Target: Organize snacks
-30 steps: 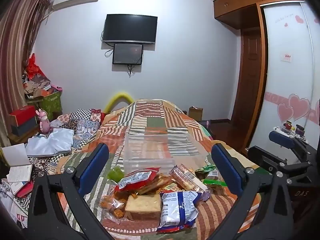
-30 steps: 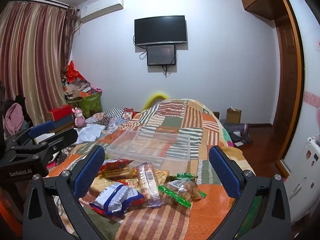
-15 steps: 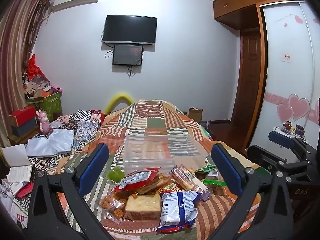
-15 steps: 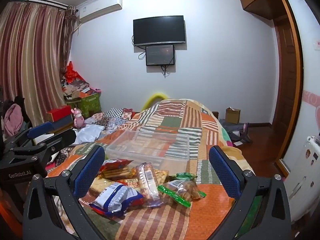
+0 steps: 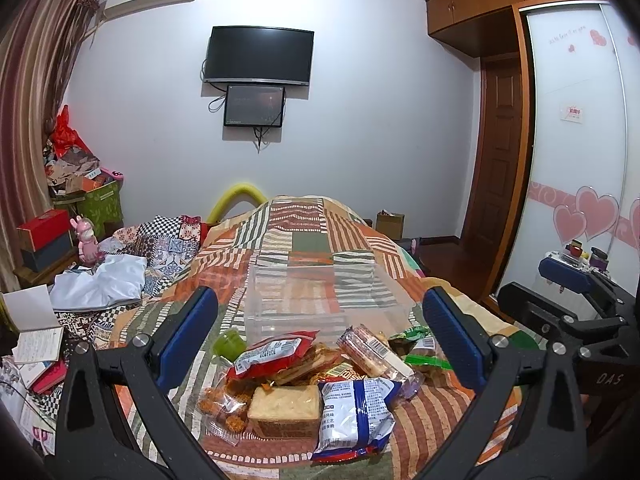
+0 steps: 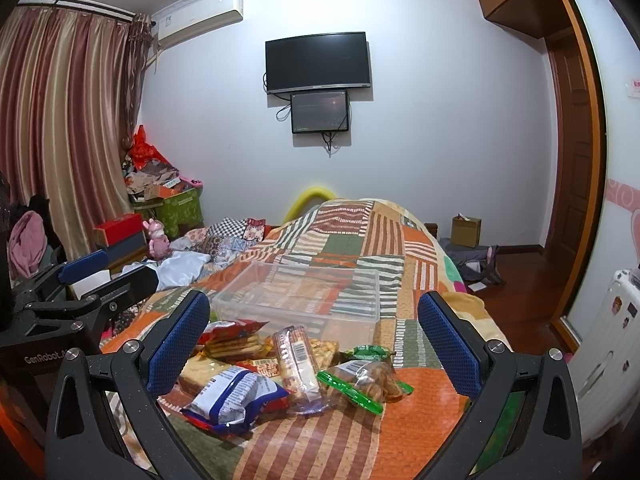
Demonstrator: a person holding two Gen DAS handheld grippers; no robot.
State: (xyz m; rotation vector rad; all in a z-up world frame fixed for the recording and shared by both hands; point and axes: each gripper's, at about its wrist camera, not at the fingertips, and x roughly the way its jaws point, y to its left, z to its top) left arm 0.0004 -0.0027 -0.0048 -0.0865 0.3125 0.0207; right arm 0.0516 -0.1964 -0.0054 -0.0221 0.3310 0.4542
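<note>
A heap of wrapped snacks lies on the patchwork bed: a blue-and-white packet (image 5: 354, 416) (image 6: 236, 396), a sponge cake (image 5: 285, 404), a red packet (image 5: 272, 354), a long biscuit sleeve (image 5: 374, 352) (image 6: 298, 362) and a green-edged bag (image 6: 366, 380). Just behind the heap stands an empty clear plastic box (image 5: 320, 300) (image 6: 304, 294). My left gripper (image 5: 320, 338) hangs open over the heap, holding nothing. My right gripper (image 6: 314, 338) is open too, above the same heap from the right. Each gripper shows at the edge of the other's view.
The patchwork quilt (image 5: 312, 240) covers the bed. Clothes and a white cloth (image 5: 100, 280) lie at the left, with boxes and a pink toy (image 5: 88, 240) beyond. A wardrobe (image 5: 580, 160) and a door stand at the right. A TV (image 5: 258, 54) hangs on the far wall.
</note>
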